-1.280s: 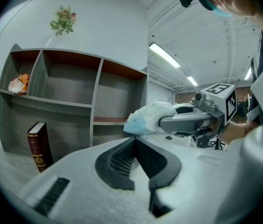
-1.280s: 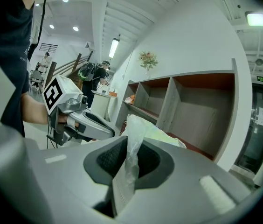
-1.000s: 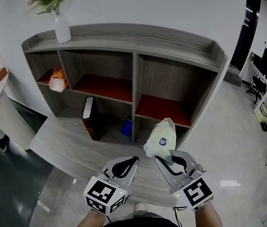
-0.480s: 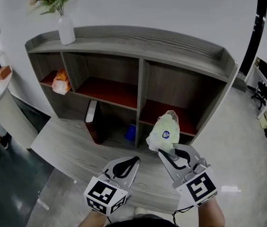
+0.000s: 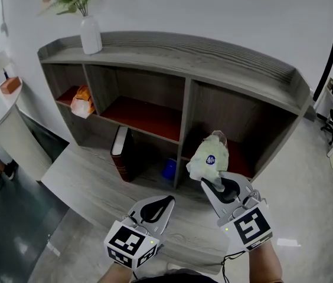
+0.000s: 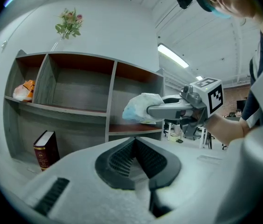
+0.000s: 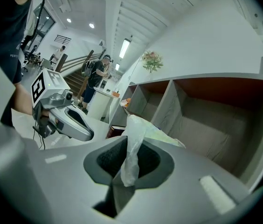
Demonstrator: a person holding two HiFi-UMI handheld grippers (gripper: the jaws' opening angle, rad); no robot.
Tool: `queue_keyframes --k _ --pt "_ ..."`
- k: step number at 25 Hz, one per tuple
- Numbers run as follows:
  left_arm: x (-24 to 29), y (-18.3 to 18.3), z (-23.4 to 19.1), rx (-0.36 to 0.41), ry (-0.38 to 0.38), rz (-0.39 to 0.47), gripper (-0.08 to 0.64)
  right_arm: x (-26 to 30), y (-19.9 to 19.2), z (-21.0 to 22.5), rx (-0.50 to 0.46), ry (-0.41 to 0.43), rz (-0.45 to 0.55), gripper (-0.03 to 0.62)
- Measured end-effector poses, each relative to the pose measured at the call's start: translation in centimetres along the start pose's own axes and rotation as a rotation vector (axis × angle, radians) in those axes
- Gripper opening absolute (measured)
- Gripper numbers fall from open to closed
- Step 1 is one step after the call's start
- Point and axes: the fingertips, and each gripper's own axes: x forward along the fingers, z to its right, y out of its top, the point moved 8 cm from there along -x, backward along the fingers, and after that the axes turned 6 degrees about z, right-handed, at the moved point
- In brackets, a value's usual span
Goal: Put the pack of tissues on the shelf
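Pinching the pale, crumpled plastic-wrapped pack of tissues (image 5: pixel 209 158) by its wrapper end in the narrowed jaws of the right gripper (image 5: pixel 209 183). Holding it in the air before the right upper compartment of the grey wooden shelf unit (image 5: pixel 184 45), not yet on a board. Carrying nothing in the left gripper (image 5: pixel 167 199), jaws closed together, near and left of the pack. Showing also a dark red book (image 5: pixel 122 155) upright in the lower left compartment and a white vase of flowers (image 5: pixel 91 34) on top, far left.

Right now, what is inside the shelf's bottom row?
A dark red book standing upright and a small blue object; the tissue pack hides part of the right side.
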Motion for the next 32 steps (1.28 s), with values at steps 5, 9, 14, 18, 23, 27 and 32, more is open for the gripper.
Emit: queue_keyframes --k 5,9,14,18,23,27,32 --pt "0.4 0.2 -1.0 0.002 0.023 0.005 -0.009 1.8 -0.8 1.1 -0.024 0.006 -0.029 0.043" --pt "0.6 0.2 -1.8 0.002 0.046 0.004 -0.009 3.1 -1.6 1.7 -0.002 -0.004 -0.046 0.043" --pt "0.6 -0.2 -2.7 -0.003 0.070 -0.005 -0.009 4.5 -2.8 2.4 -0.048 -0.015 -0.090 0.043" --pt "0.7 -0.5 -3.3 -0.009 0.087 -0.014 -0.006 5.2 -3.5 2.9 -0.044 -0.021 -0.101 0.043" --pt "1.2 -0.7 -3.5 -0.010 0.092 -0.021 -0.003 6.0 -4.6 3.7 -0.065 -0.030 -0.145 0.044" --pt "1.6 -0.7 -3.6 -0.009 0.091 -0.017 0.000 6.5 -5.4 4.2 -0.028 -0.025 -0.161 0.046" --pt "1.9 -0.7 -3.8 -0.003 0.093 -0.027 0.003 7.1 -5.9 4.4 -0.009 -0.027 -0.169 0.048"
